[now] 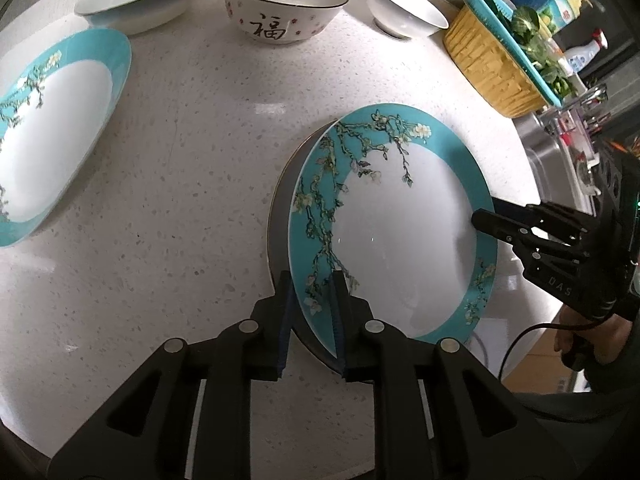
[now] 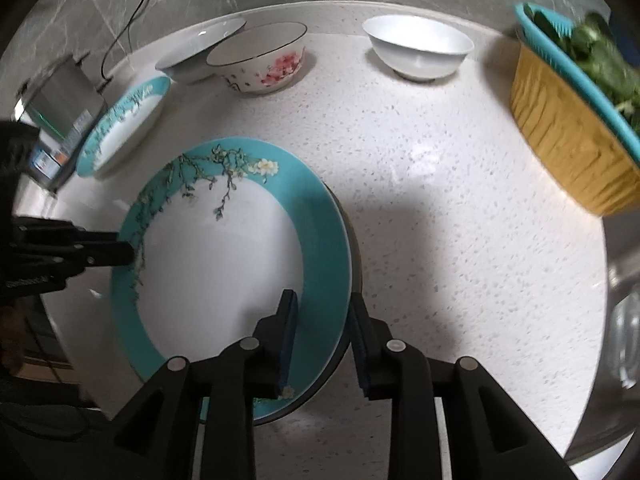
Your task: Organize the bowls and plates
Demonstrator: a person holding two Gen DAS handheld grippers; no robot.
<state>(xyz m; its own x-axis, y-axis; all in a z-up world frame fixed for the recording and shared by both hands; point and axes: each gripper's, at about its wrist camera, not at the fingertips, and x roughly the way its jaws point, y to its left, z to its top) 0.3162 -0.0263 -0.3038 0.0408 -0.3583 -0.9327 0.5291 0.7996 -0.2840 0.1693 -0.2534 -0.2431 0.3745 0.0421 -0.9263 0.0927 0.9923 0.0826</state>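
Teal plate [image 1: 400, 240] centre of counter [image 1: 200, 160], lying offset on grey plate [image 1: 280, 208], which peeks out at 9 o'clock. Left tongs [image 1: 312, 320] narrow, pinched on teal plate's rim at 7 o'clock in left view. Right tongs [image 2: 324, 340] parted wider, straddling the same rim at 3 o'clock, pads not pressing. Second teal plate [image 1: 52, 132] at 10 o'clock, three bowls [image 1: 284, 4] along 12 o'clock.
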